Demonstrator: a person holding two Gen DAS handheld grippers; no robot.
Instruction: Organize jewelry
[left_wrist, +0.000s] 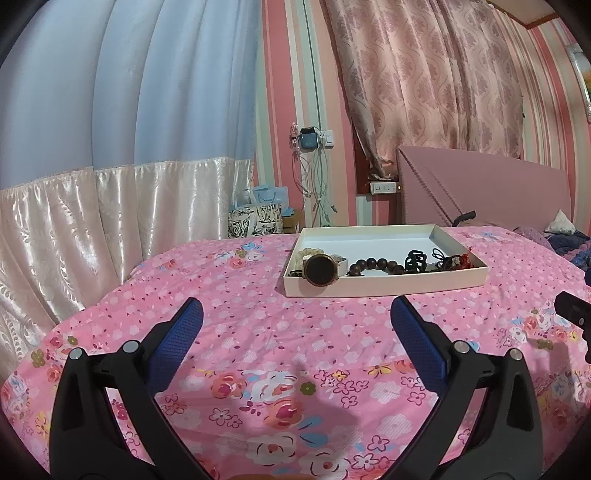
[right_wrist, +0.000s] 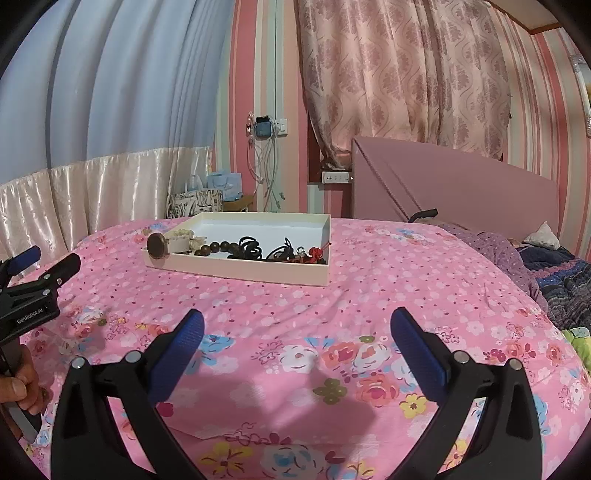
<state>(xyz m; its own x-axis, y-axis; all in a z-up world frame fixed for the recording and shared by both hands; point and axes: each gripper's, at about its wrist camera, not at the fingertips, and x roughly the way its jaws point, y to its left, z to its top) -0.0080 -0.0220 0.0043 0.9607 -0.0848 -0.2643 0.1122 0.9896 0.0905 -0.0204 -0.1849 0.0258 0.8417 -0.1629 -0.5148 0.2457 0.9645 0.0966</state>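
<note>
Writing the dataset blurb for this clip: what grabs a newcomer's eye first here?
The pink floral bedspread fills both views. On it, ahead of both open grippers, sits a shallow white tray with jewelry crowded along its near side: a round dark-faced watch at the left end, dark wooden beads beside it, black hair clips and a red ornament to the right. The left gripper and right gripper hold nothing.

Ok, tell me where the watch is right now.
The watch leans on the near-left rim of the white tray on the pink bedspread, left of the dark bead bracelet. In the right wrist view it sits at the tray's left end.
</note>
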